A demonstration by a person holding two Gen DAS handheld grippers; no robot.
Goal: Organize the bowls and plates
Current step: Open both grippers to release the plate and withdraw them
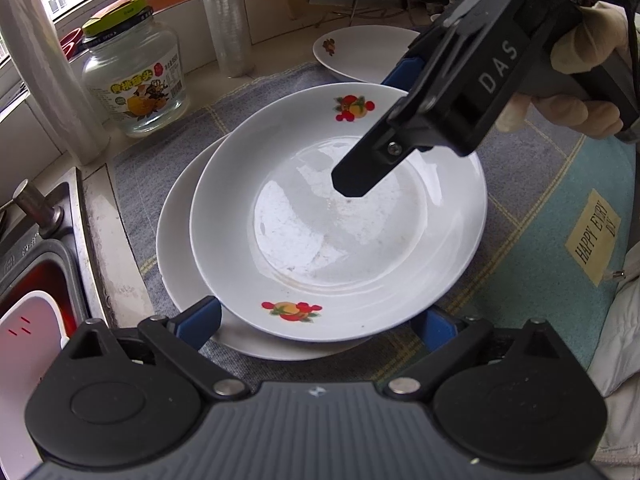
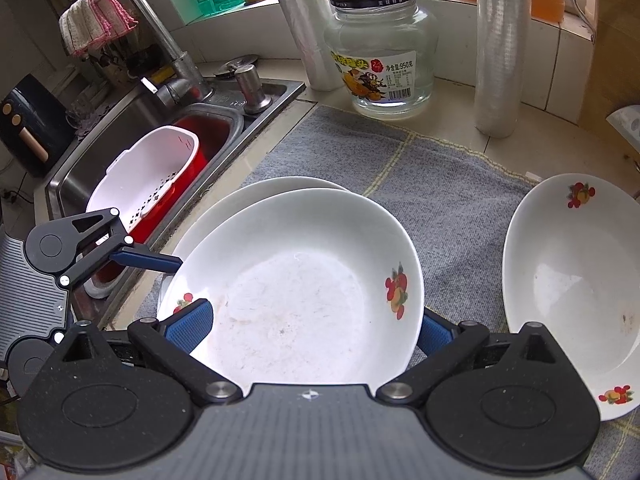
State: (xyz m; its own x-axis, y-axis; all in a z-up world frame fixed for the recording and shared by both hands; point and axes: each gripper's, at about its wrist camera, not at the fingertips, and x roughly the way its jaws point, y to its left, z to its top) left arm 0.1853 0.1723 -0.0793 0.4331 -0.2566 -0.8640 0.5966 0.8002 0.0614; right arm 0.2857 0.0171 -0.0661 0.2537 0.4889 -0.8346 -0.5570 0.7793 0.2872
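A white deep plate with fruit prints (image 1: 340, 208) lies on top of a second white plate (image 1: 180, 256) on the grey cloth; the stack also shows in the right wrist view (image 2: 296, 292). My left gripper (image 1: 316, 320) is open, its blue pads on either side of the stack's near rim. My right gripper (image 2: 312, 328) is open, straddling the top plate's rim; one of its fingers (image 1: 360, 176) hangs above the plate's middle. A third fruit-print plate (image 2: 576, 284) lies apart to the right, and shows in the left wrist view (image 1: 360, 56).
A glass jar with a green lid (image 2: 380, 48) and two film rolls (image 2: 500, 48) stand behind the cloth (image 2: 440, 184). The steel sink (image 2: 140, 128) with a white colander (image 2: 148, 172) and a faucet lies to the left. A teal mat (image 1: 560, 240) lies at the right.
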